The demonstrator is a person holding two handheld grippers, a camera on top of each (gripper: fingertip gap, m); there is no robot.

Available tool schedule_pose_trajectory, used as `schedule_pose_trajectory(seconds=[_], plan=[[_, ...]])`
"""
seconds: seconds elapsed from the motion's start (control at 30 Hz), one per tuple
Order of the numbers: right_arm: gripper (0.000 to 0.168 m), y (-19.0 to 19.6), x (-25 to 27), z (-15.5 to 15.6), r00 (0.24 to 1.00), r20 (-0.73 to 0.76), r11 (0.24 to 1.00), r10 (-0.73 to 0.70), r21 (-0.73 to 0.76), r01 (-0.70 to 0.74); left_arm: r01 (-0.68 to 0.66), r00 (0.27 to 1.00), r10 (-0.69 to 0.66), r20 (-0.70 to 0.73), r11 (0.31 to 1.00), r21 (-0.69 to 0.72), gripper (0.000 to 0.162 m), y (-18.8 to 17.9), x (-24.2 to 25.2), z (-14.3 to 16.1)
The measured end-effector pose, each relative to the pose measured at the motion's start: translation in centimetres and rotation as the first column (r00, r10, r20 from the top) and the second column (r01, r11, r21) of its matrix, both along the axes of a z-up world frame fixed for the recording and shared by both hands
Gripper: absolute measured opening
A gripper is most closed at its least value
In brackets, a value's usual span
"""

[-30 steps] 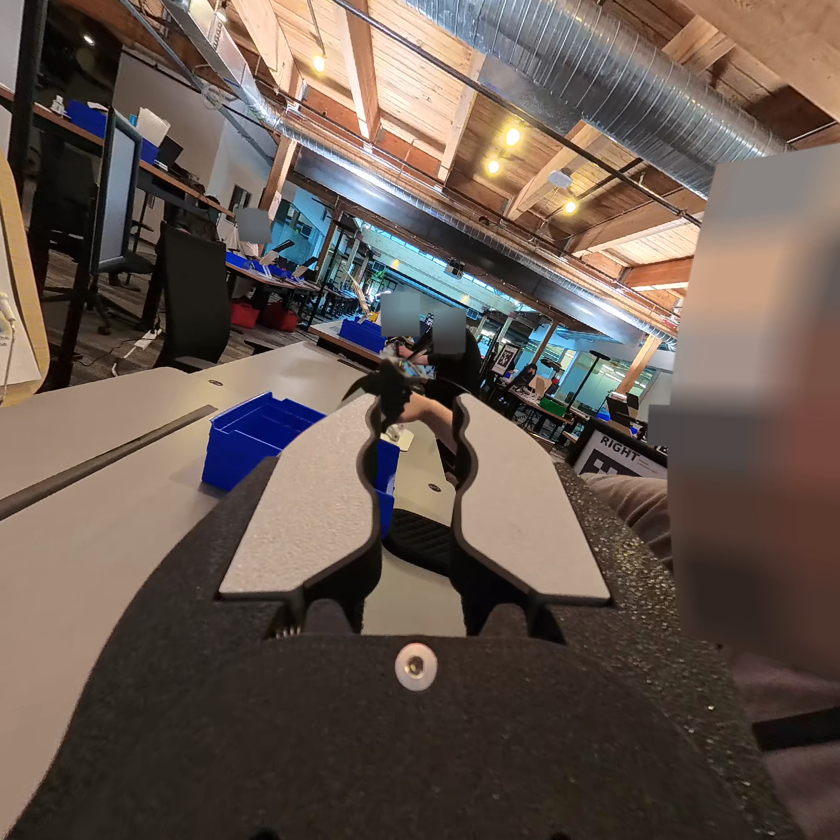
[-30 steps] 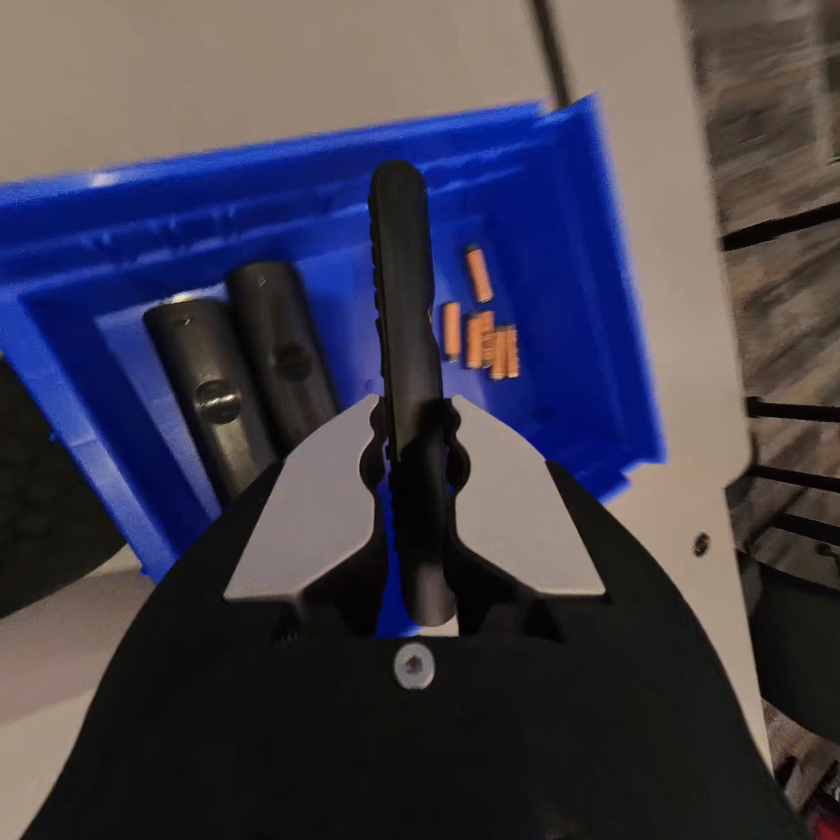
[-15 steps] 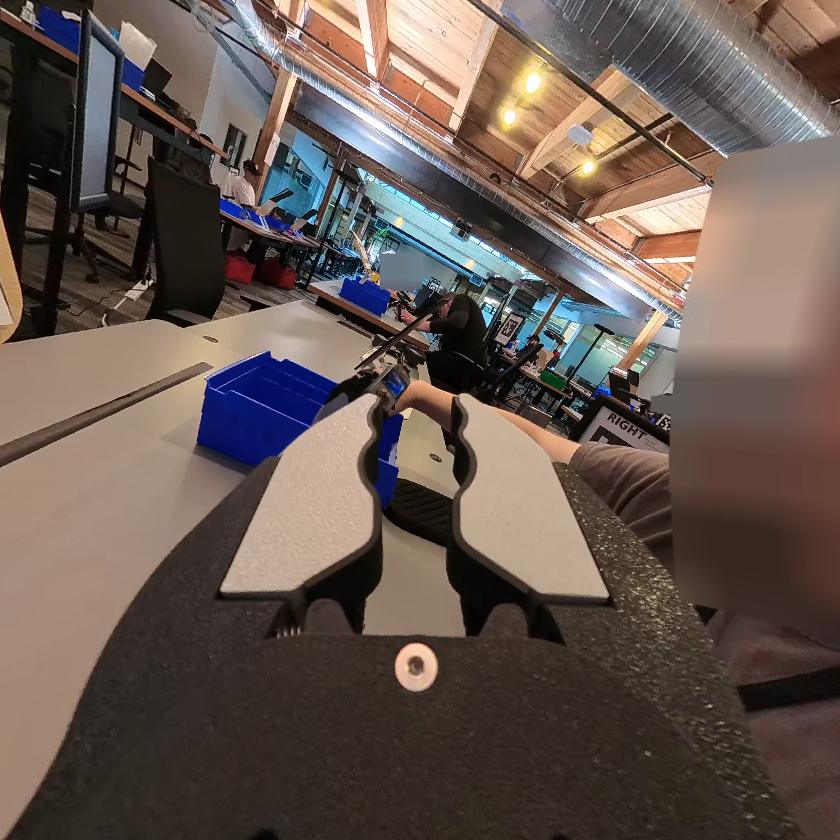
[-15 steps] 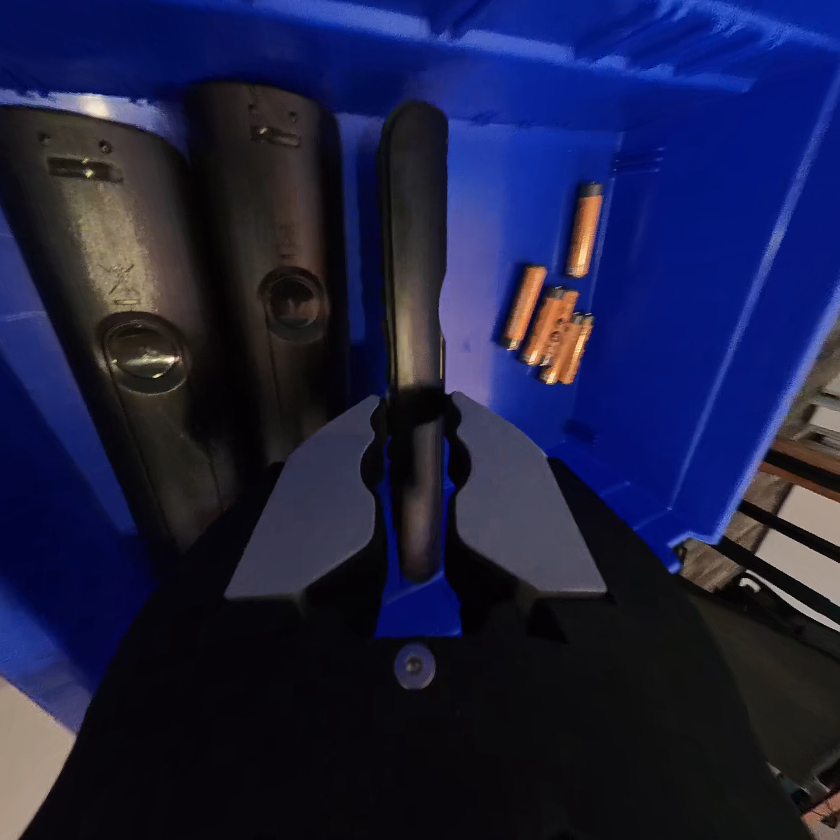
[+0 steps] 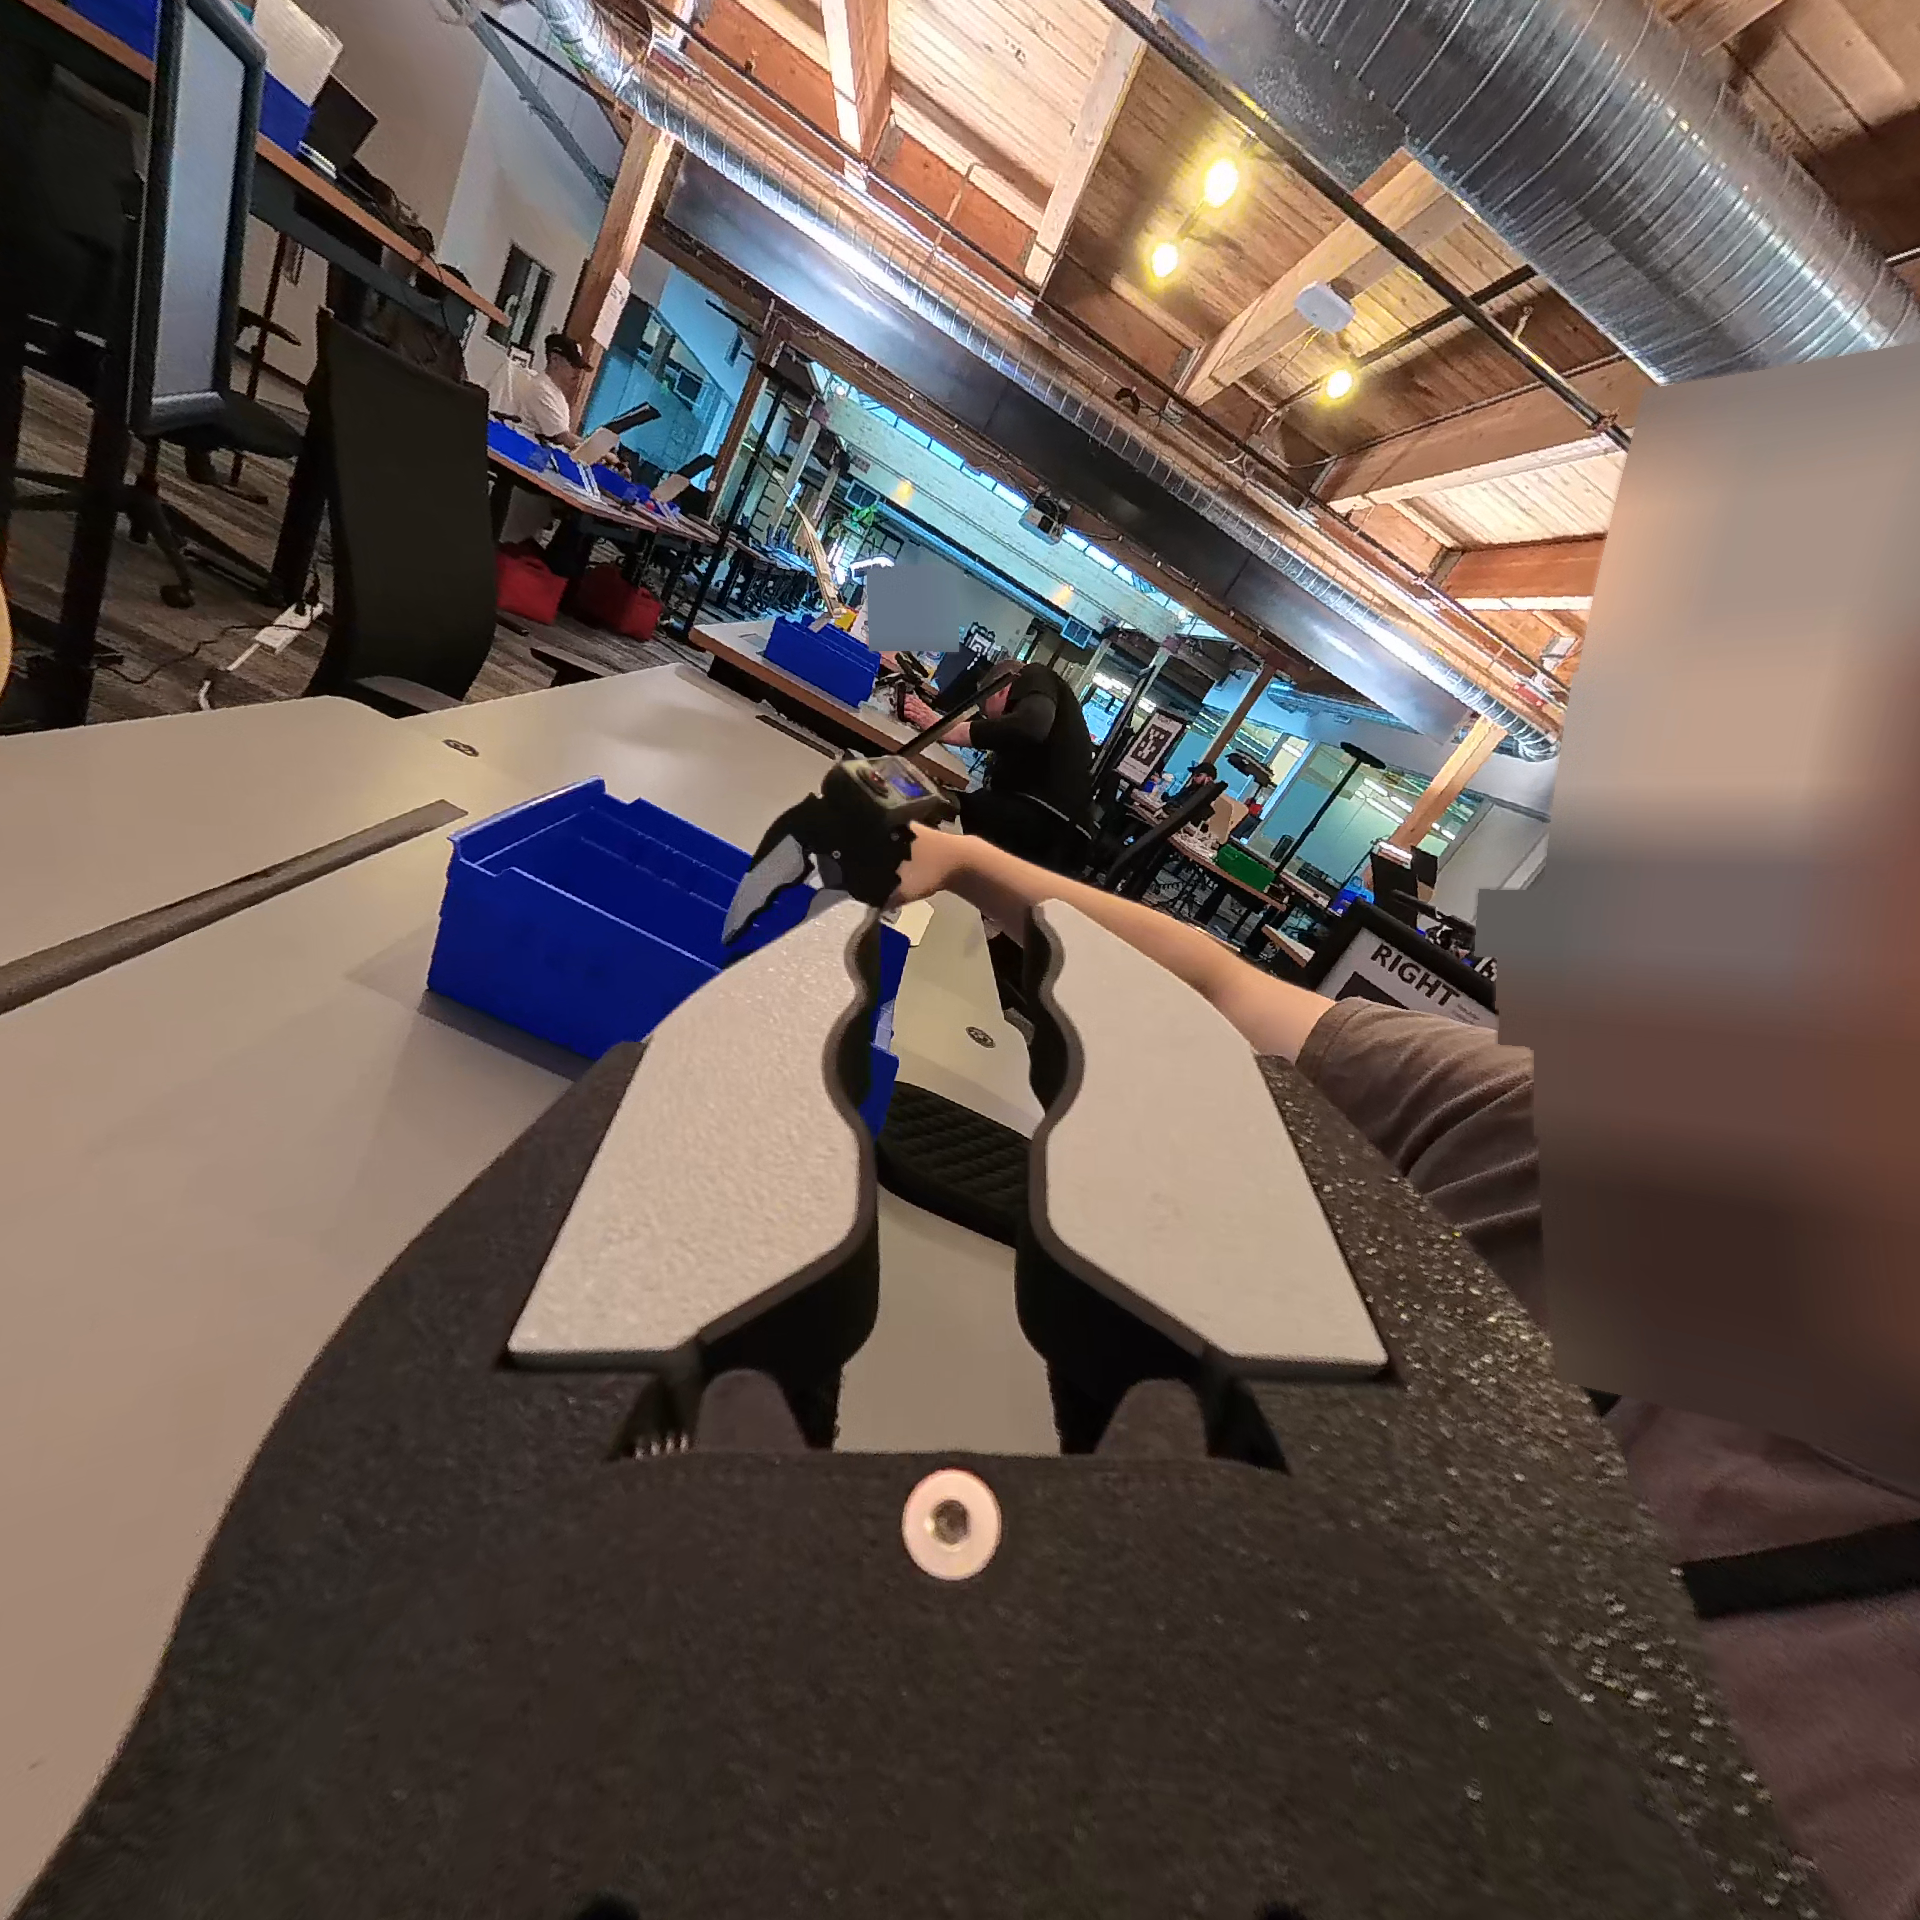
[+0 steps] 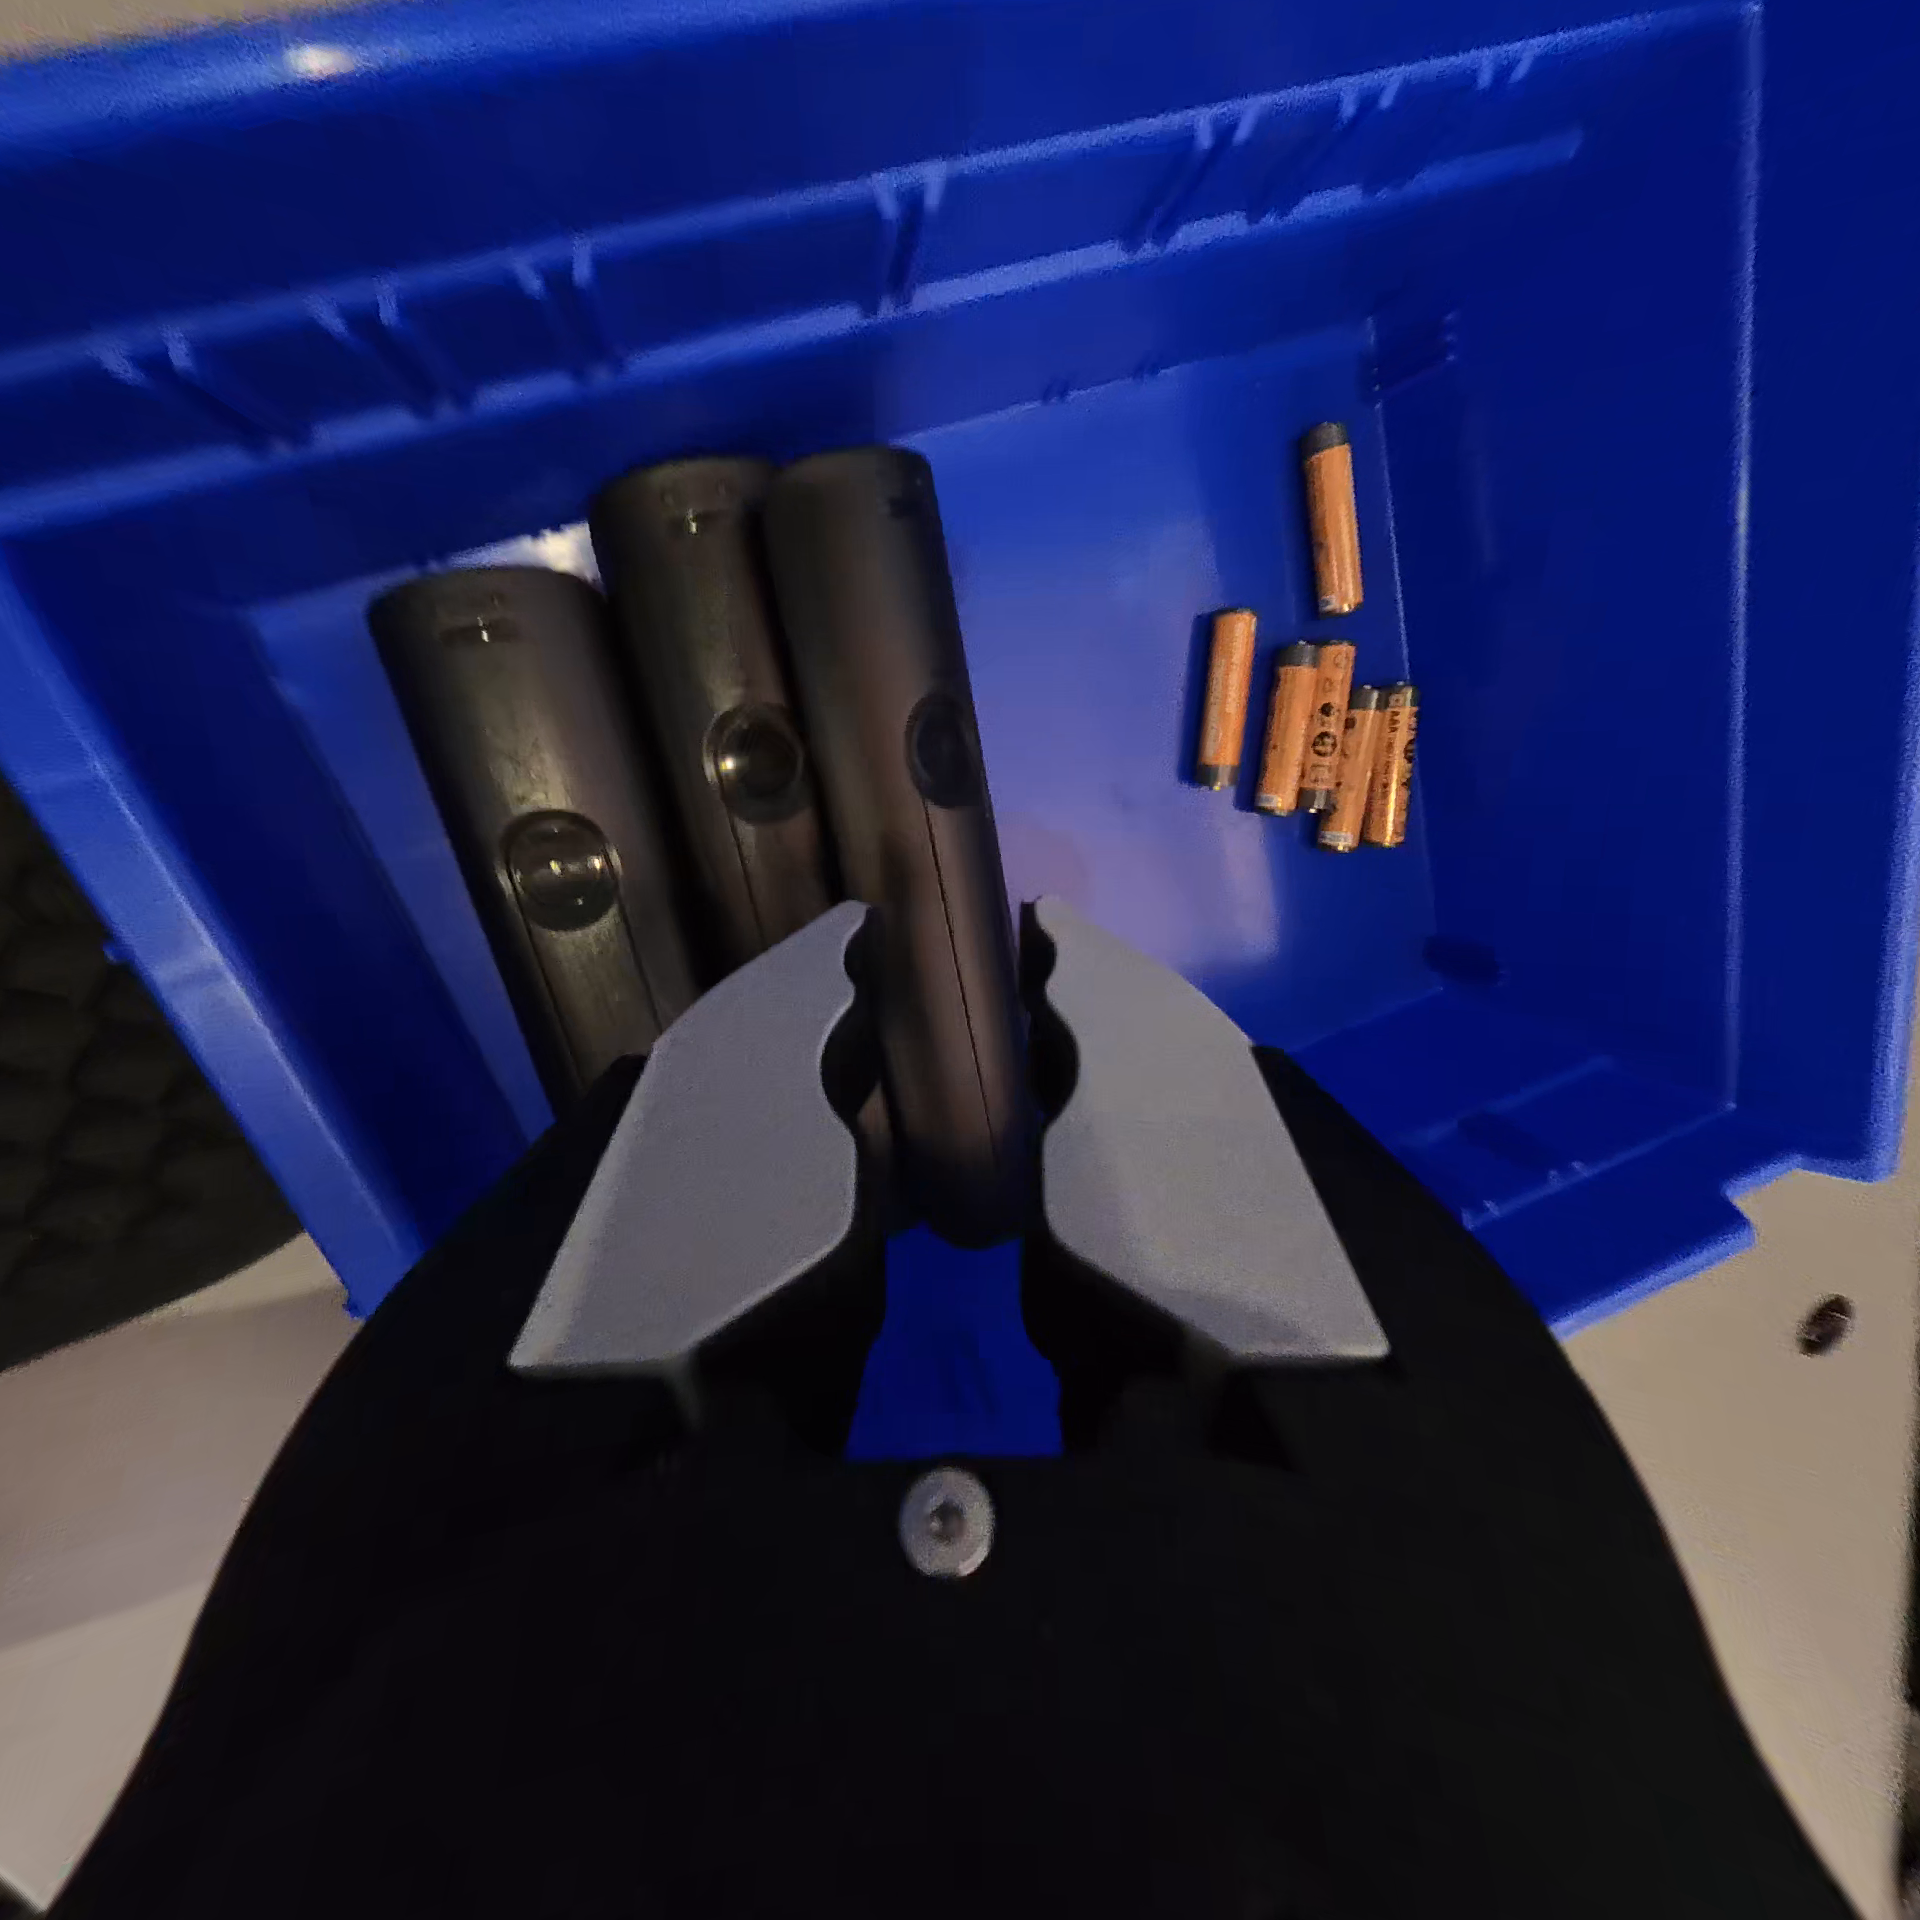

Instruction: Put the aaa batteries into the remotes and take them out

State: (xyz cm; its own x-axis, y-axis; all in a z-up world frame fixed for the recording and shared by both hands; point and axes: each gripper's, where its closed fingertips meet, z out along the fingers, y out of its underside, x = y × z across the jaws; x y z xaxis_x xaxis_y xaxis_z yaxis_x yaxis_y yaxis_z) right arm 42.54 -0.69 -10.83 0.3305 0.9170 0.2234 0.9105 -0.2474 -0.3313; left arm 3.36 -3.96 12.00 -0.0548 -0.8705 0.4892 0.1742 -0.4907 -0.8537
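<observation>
Blue bin [image 6: 1558, 312] below, my right gripper [image 6: 945, 925] brackets the third black remote [image 6: 914, 831], seemingly loosened to lay it beside two others, while my left gripper [image 5: 945, 935] idles, spread and empty.

Black claw [image 6: 945, 914], grey finger plates [image 6: 717, 1132]

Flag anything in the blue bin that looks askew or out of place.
Nothing is damaged or spilled. The third remote leans on its edge against the middle remote between the right gripper's jaws, while the left remote lies flat. Six AAA batteries lie loose on the blue bin floor.
</observation>
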Motion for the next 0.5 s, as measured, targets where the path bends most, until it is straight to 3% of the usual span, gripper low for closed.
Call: schedule_pose_trajectory(seconds=[0.2,0.33,0.43,0.5], plan=[[0.023,0.2,0.1,-2.7,0.999,0.052,0.999,-0.013,-0.031,0.014,-0.014,1.000,0.014,0.014,1.000,0.013,0.025,-0.1,-0.8,0.7],[0.020,0.6,-0.3,-3.3,0.995,0.096,1.000,-0.009,0.005,0.009,-0.129,0.991,0.128,0.047,0.991,0.033,0.025,1.0,-3.7,1.9],[0.021,0.7,-0.4,-3.3,0.994,0.111,1.000,-0.022,0.019,0.020,-0.250,0.964,0.256,-0.077,0.965,0.077,0.025,2.1,-6.9,1.1],[0.021,0.9,-0.6,-2.5,0.995,0.088,0.997,-0.041,0.063,0.036,-0.388,0.891,0.410,-0.195,0.911,0.142,0.025,3.1,-10.4,0.1]])
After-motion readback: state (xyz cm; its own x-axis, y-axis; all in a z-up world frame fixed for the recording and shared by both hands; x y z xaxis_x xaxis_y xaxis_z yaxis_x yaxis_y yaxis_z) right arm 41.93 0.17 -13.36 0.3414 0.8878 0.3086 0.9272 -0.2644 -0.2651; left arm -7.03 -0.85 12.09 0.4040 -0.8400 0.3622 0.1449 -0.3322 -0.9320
